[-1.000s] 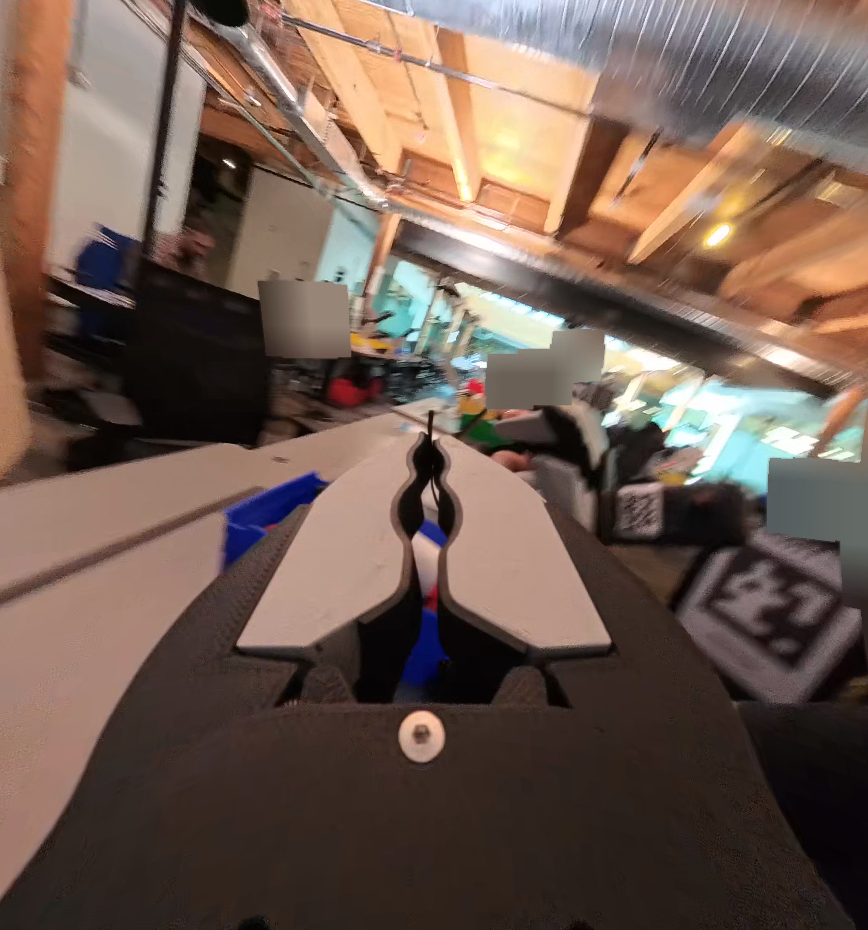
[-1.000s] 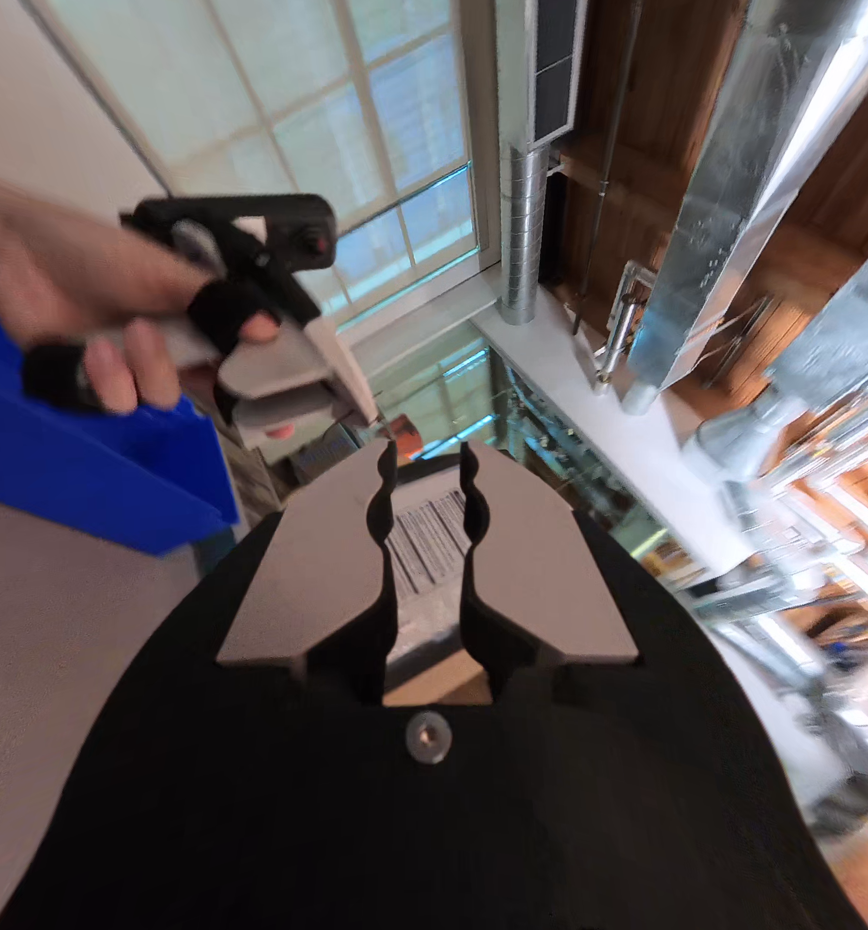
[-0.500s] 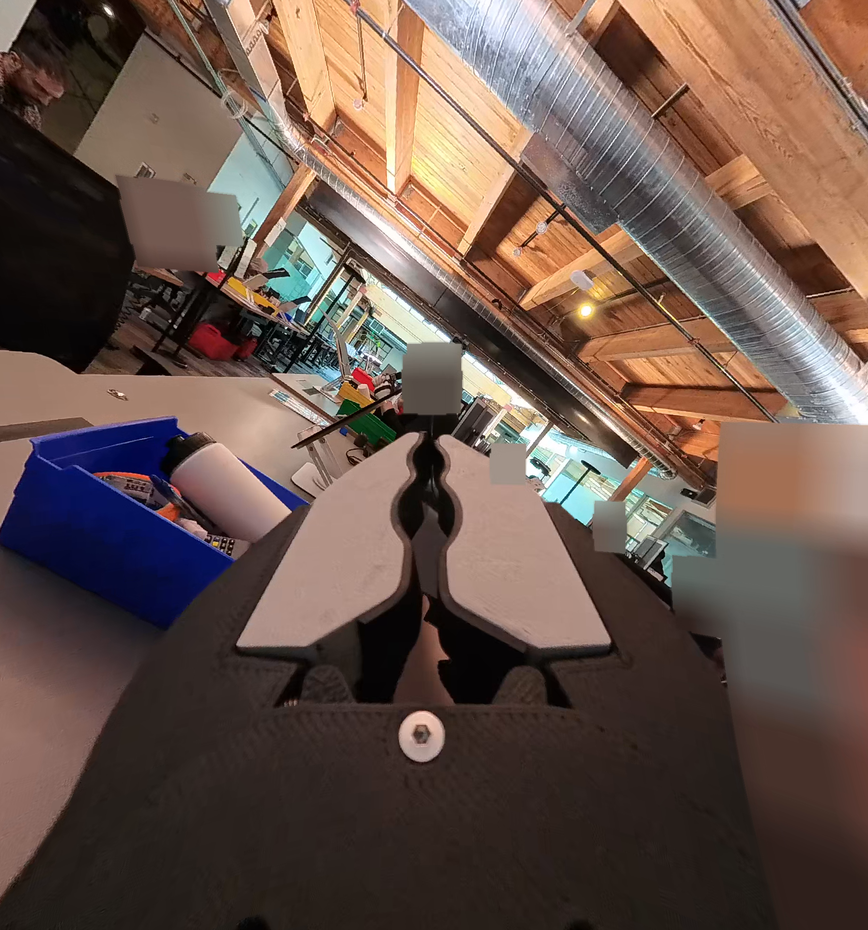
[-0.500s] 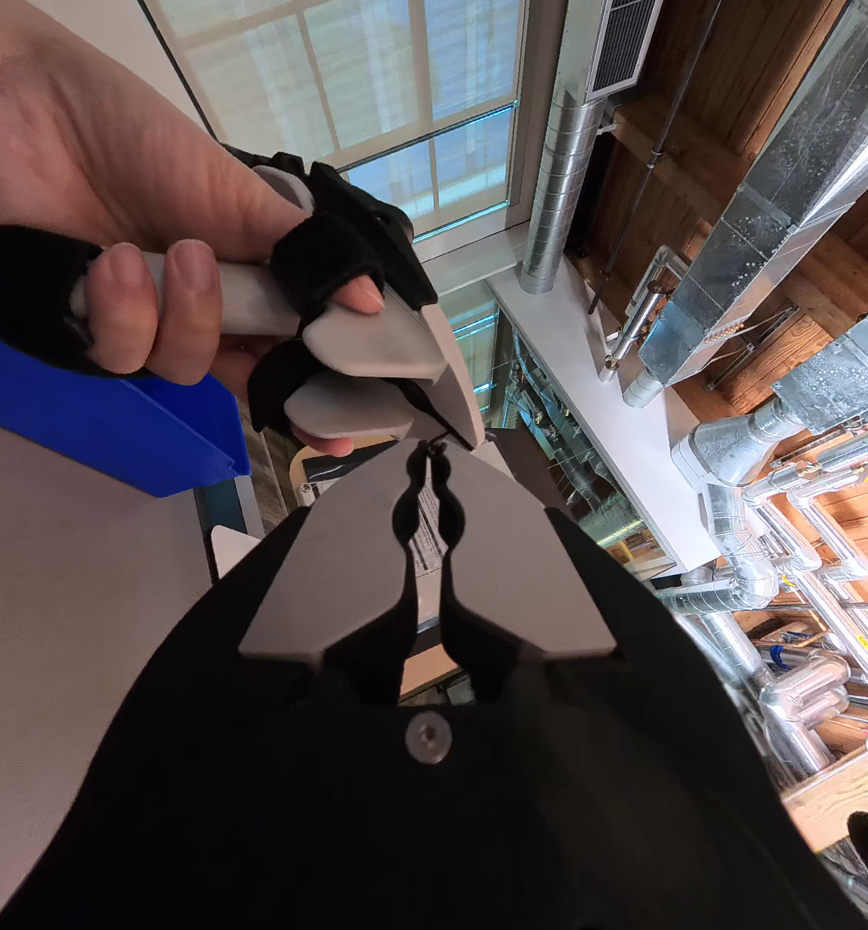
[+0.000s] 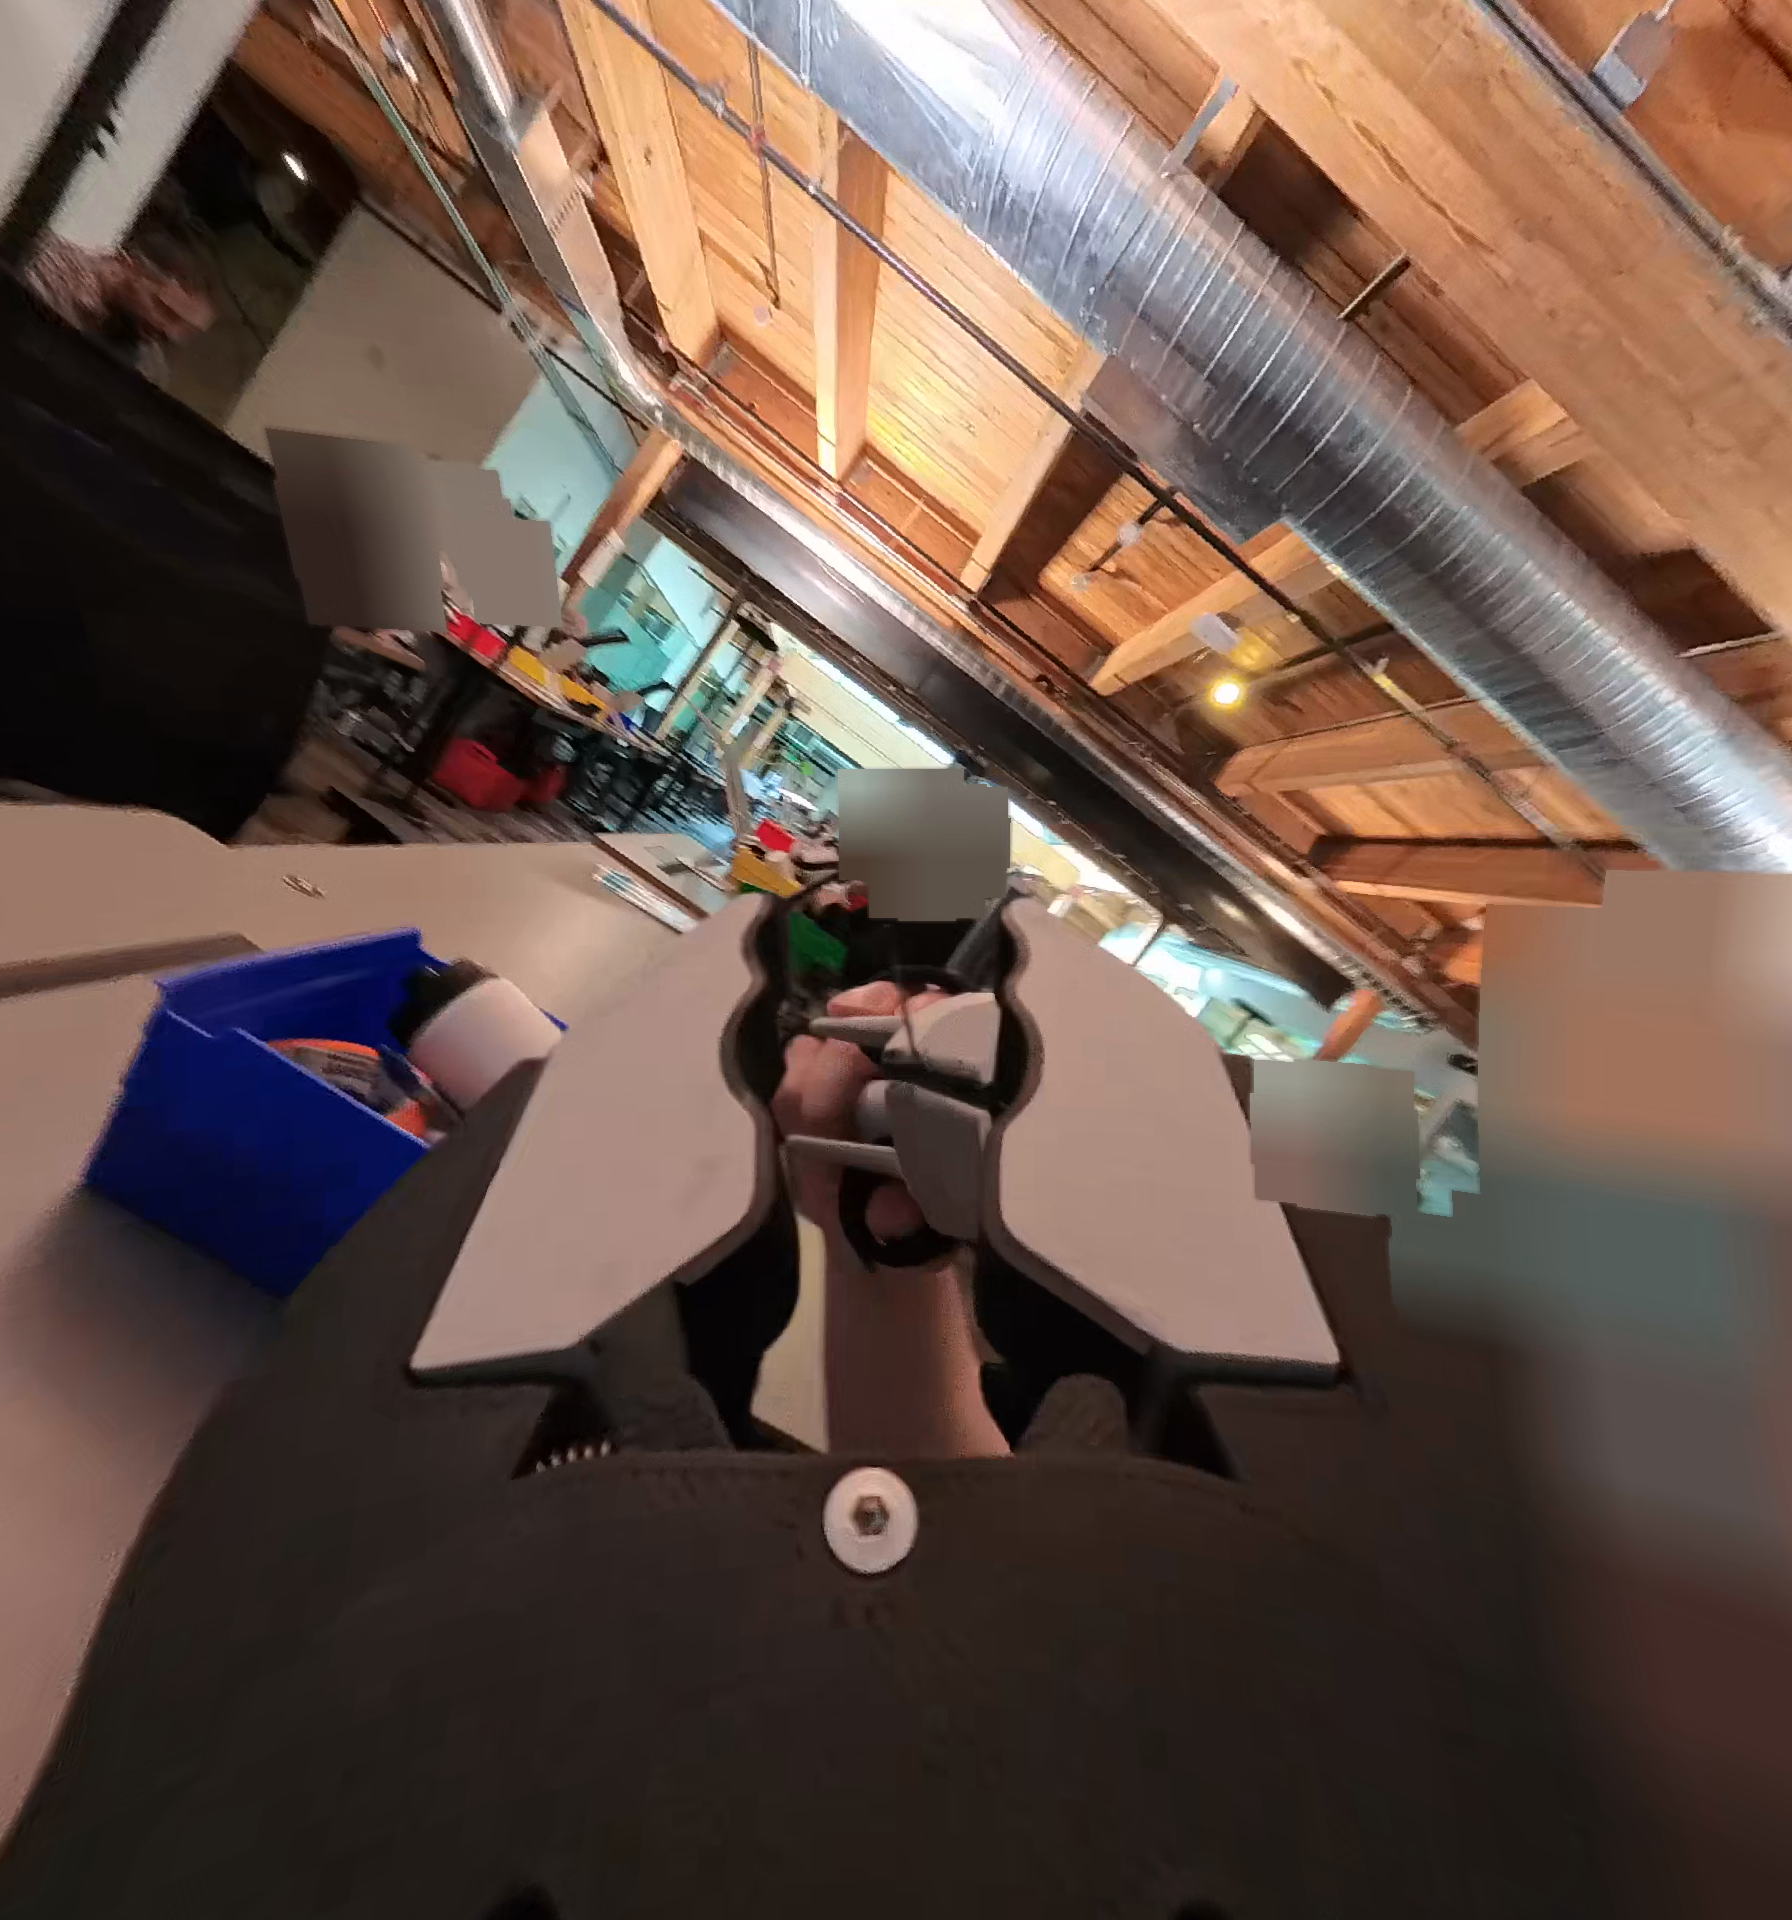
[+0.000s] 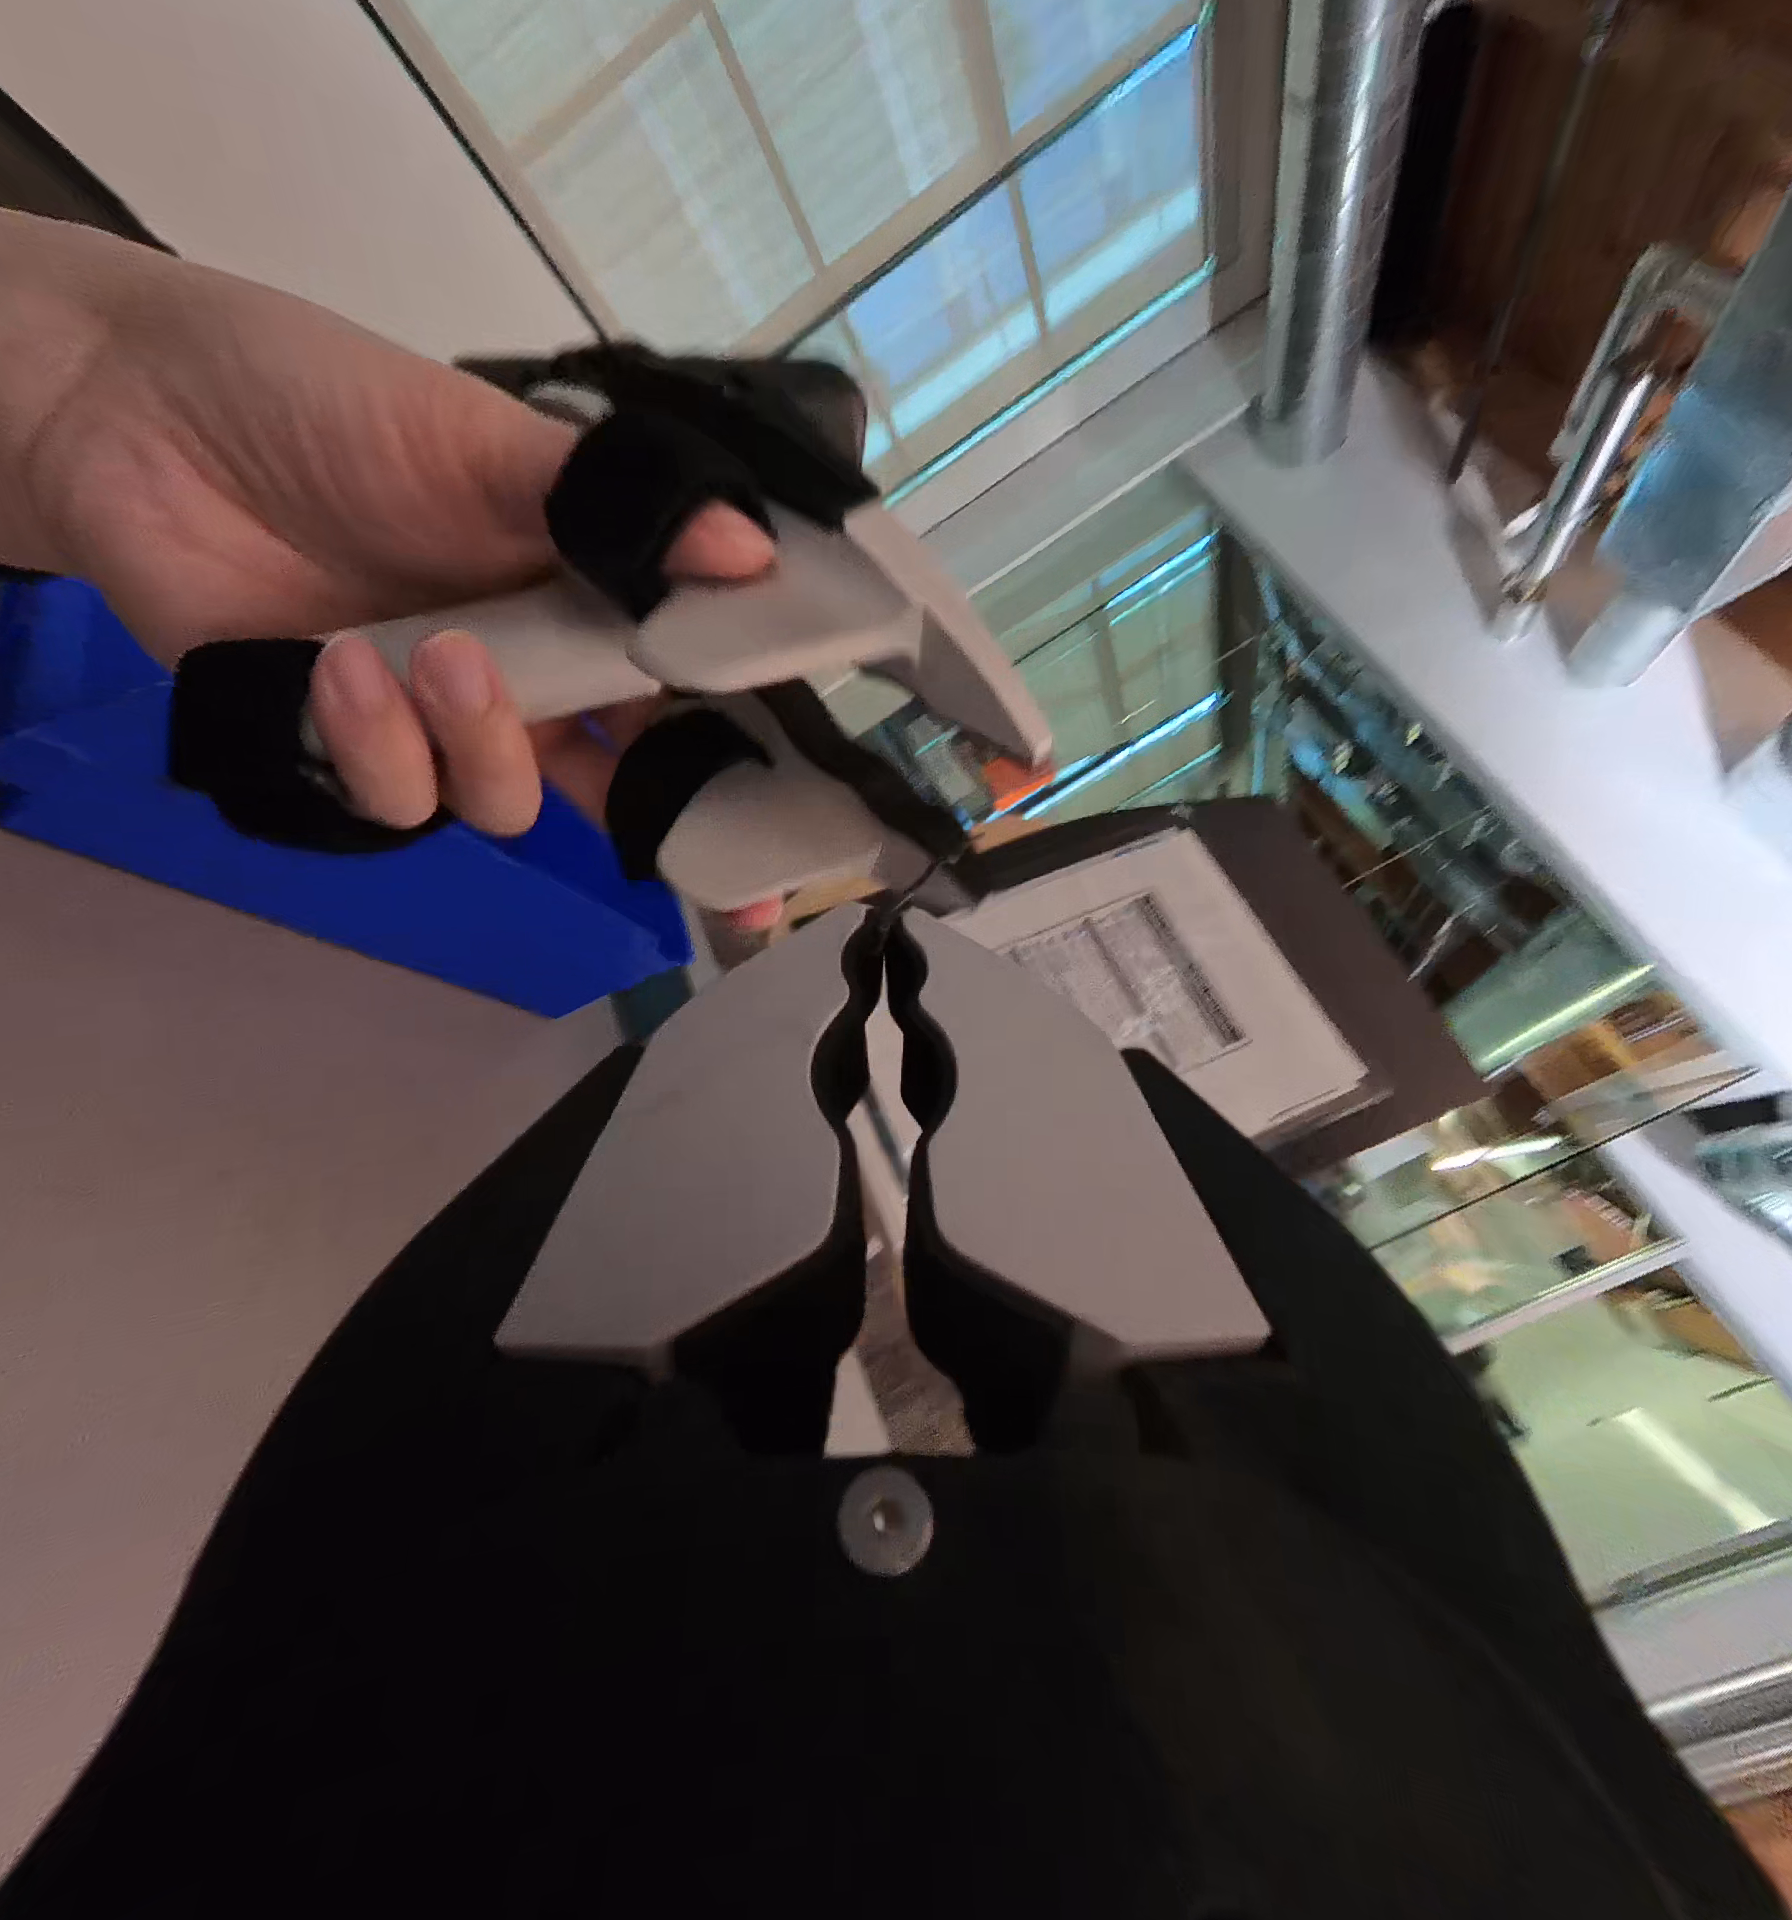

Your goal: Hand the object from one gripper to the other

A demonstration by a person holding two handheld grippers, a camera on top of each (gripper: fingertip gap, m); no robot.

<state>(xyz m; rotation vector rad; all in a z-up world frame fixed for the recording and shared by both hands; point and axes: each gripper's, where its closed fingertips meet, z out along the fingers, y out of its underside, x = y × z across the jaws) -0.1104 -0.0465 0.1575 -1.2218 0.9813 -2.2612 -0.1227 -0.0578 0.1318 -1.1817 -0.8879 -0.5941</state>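
Our right gripper (image 6: 884, 940) is pinched on a thin black cord (image 6: 897, 902) at its very tips. The cord runs up and away to our left gripper (image 6: 985, 790), just beyond, spread wide with nothing between its fingers. The blue bin (image 5: 248, 1132) sits far left on the table (image 5: 19, 1351).

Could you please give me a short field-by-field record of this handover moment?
left gripper: open, fingers wide apart, gripping nothing
right gripper: shut on the thin black object at its fingertips
object kind: too thin and small to tell
object's far end: reaches toward the left gripper's lower finger; contact unclear
left hand: holds the left gripper's handle
blue bin: on the table, holding a white bottle and other items
handover stage: object in the right gripper
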